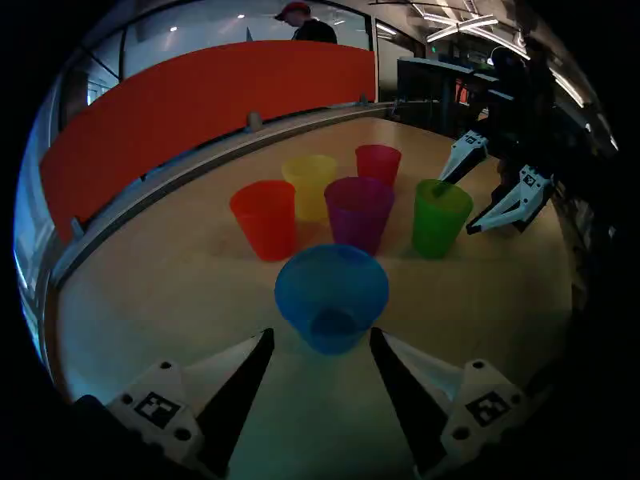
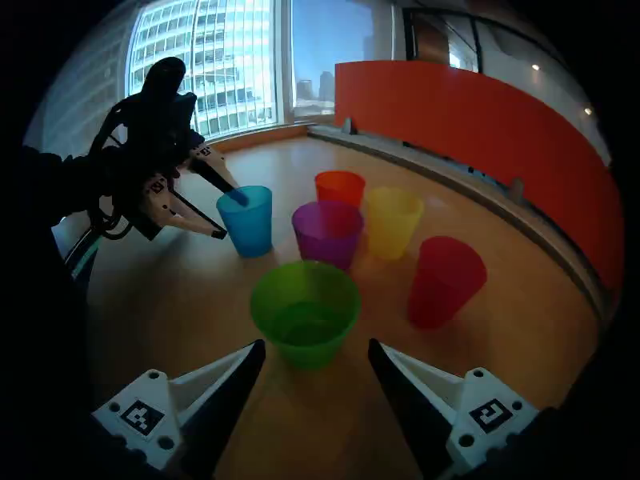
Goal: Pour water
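Note:
A blue cup (image 1: pixel 332 296) stands upright on the wooden table (image 1: pixel 160 296), just ahead of my left gripper (image 1: pixel 320 334), whose open fingers flank its base without pressing on it. In the right gripper view the same blue cup (image 2: pixel 248 220) sits between the left gripper's (image 2: pixel 234 216) spread fingers. A green cup (image 2: pixel 306 312) stands just in front of my open right gripper (image 2: pixel 316 346), between its fingertips. From the left gripper view, the right gripper (image 1: pixel 454 206) is at the right side of the green cup (image 1: pixel 438 216). I cannot tell whether either cup holds water.
Orange (image 1: pixel 266 218), yellow (image 1: pixel 310 184), purple (image 1: pixel 358 212) and red (image 1: pixel 378 164) cups cluster between the two grippers. An orange partition (image 1: pixel 200 104) runs along the table's far edge, and a person (image 1: pixel 304 20) stands behind it. Windows (image 2: pixel 216 64) lie beyond the table.

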A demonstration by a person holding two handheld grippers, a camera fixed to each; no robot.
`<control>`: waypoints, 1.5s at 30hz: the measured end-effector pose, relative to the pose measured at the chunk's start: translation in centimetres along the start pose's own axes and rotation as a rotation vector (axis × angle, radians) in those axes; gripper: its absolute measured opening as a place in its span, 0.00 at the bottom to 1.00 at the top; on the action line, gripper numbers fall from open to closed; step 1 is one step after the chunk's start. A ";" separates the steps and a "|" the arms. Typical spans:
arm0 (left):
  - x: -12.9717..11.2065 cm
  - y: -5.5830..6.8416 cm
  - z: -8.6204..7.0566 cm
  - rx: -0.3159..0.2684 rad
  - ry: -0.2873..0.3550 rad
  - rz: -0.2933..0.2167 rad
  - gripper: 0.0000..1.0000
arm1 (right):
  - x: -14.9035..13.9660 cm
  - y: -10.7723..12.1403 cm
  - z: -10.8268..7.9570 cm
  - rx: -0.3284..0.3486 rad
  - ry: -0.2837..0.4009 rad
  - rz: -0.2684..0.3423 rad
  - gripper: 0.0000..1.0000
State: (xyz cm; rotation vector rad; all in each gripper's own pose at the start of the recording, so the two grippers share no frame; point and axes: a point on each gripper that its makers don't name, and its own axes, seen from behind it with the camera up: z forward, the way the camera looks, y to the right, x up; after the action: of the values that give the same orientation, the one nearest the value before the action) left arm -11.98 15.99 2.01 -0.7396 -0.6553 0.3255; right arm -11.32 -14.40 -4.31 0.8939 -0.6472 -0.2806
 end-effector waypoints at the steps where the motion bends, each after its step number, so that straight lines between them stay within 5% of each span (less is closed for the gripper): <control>1: -0.2 -0.1 -0.2 0.004 -0.001 -0.003 0.88 | -0.1 0.0 -0.3 -0.004 0.002 0.006 1.00; 15: -0.7 -2.0 -4.6 0.107 0.045 -0.056 0.88 | -0.3 0.6 -4.2 -0.112 0.069 0.080 1.00; 30: -0.6 -4.6 -9.1 0.303 0.168 -0.150 0.88 | 2.1 1.5 -7.8 -0.250 0.216 0.171 1.00; 45: -0.4 -6.3 -12.0 0.434 0.302 -0.230 0.88 | 4.4 2.6 -10.1 -0.408 0.329 0.168 1.00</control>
State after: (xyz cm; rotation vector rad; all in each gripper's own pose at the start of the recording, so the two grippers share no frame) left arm -4.15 5.22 -0.34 -0.2844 -0.3591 0.1314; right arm -1.69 -8.54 -5.04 0.4748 -0.3375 -0.1036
